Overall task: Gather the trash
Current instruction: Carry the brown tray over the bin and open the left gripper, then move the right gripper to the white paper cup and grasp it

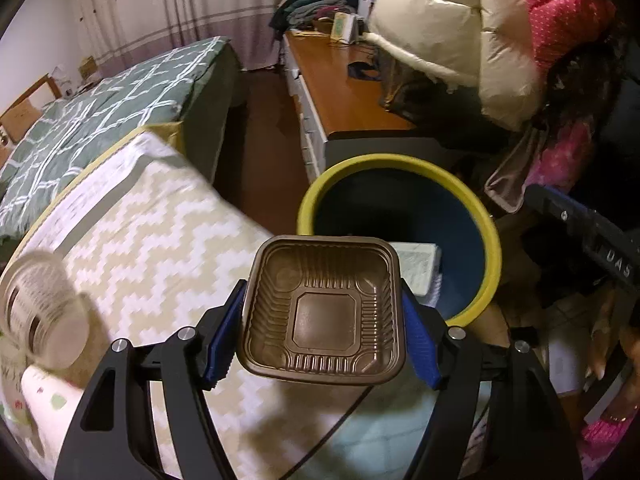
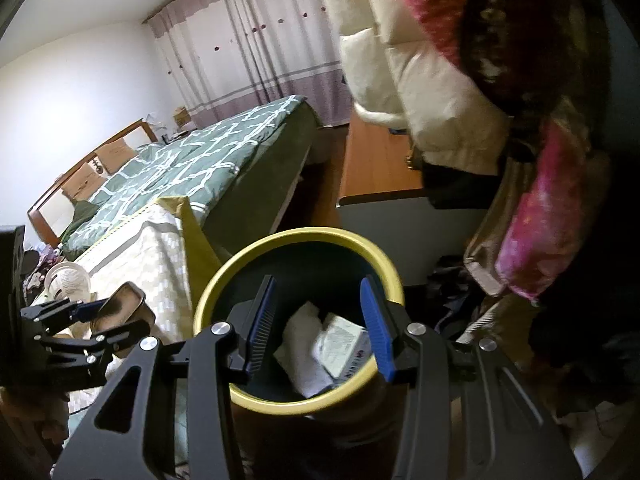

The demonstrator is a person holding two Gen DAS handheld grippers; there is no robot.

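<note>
A: Where's the trash rn?

B: My left gripper (image 1: 322, 316) is pinching the brown plastic tray (image 1: 322, 312), blue pads pressed on both sides. It's above the patterned cloth (image 1: 160, 220), just short of the yellow-rimmed bin (image 1: 494, 240).

A: And the right?

B: Right gripper (image 2: 316, 320) is spread, nothing between the pads, hanging over the bin mouth.

A: Tips for the drop?

B: I'd carry the tray fully past the rim, keep it level, then let go, w/ my right tongs out of the way imo.

A: Views differ?

B: Right cam shows crumpled paper (image 2: 304, 344) and a small box (image 2: 344, 344) in the bin; left cam's tray hides most of that, but shows a blurry cup (image 1: 44, 316).
</note>
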